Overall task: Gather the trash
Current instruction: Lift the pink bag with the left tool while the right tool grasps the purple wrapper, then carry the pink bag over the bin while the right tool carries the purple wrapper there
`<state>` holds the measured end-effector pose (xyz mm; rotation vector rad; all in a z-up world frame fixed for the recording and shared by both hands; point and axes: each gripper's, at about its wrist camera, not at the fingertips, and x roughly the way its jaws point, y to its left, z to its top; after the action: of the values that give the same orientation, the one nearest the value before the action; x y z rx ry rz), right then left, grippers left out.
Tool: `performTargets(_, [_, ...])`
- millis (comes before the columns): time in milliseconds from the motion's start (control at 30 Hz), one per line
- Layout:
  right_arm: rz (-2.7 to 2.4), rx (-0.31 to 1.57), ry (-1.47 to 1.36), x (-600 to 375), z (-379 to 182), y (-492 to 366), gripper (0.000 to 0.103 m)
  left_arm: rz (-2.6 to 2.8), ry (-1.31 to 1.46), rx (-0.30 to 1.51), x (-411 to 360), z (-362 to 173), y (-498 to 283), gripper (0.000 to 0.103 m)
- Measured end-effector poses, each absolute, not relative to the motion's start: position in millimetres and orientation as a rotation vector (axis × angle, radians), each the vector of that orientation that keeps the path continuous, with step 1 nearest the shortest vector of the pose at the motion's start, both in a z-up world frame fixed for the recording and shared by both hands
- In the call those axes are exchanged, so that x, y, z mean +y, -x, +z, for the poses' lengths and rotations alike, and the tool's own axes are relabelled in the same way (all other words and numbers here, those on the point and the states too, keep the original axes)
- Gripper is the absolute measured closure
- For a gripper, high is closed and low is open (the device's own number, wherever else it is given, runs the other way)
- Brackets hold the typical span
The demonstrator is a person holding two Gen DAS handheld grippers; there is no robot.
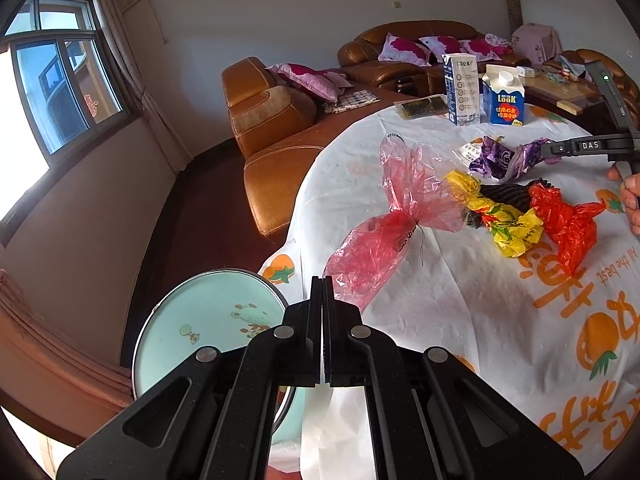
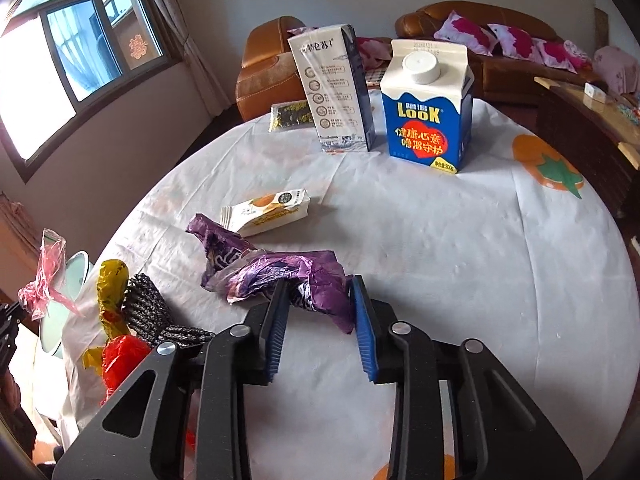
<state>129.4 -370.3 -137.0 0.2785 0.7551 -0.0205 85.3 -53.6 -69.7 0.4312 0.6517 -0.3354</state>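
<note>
Crumpled trash lies on the round table's white orange-print cloth [image 2: 440,260]. My right gripper [image 2: 318,284] has its blue pads against both sides of a purple wrapper [image 2: 272,272]; the left wrist view shows that wrapper [image 1: 496,160] at the right gripper's tip [image 1: 540,150]. A pink plastic bag [image 1: 400,208], a yellow wrapper [image 1: 504,220], a black knitted piece [image 1: 504,194] and a red bag [image 1: 568,220] lie together. My left gripper [image 1: 322,278] is shut at the table's near edge, just short of the pink bag; white cloth shows behind its fingers.
A tall white carton [image 2: 336,88] and a blue milk carton [image 2: 426,116] stand at the far side, with a dark packet [image 2: 290,116] behind. A small snack packet [image 2: 266,212] lies beyond the wrapper. A pale green round stool [image 1: 200,320] stands beside the table. A hand [image 1: 630,196] holds the right gripper.
</note>
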Motion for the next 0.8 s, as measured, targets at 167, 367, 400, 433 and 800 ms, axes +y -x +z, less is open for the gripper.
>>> performTargets(167, [-0.010, 0.694, -0.257, -359.2, -116.6, -121.6, 0.081, -0.320, -0.430, 0.633, -46.4, -61.1, -81.5, 0.103])
performTargets(367, [0.037, 0.618, -0.249, -339.6, -82.5, -116.5, 0.082, -0.274, -0.419, 0.630, -23.7, -56.6, -79.2, 0.103])
performTargets(400, [0.048, 0.611, -0.246, -335.3, -78.3, -117.0, 0.082, -0.262, -0.417, 0.631, -18.9, -56.4, -79.4, 0.103])
performTargets(433, [0.062, 0.603, -0.240, -328.6, -73.5, -118.0, 0.081, -0.250, -0.414, 0.634, -13.9, -56.4, -79.8, 0.103])
performTargets(800, [0.192, 0.603, -0.175, -252.1, -58.4, -150.4, 0.082, -0.147, -0.392, 0.673, 29.7, -63.6, -85.2, 0.103])
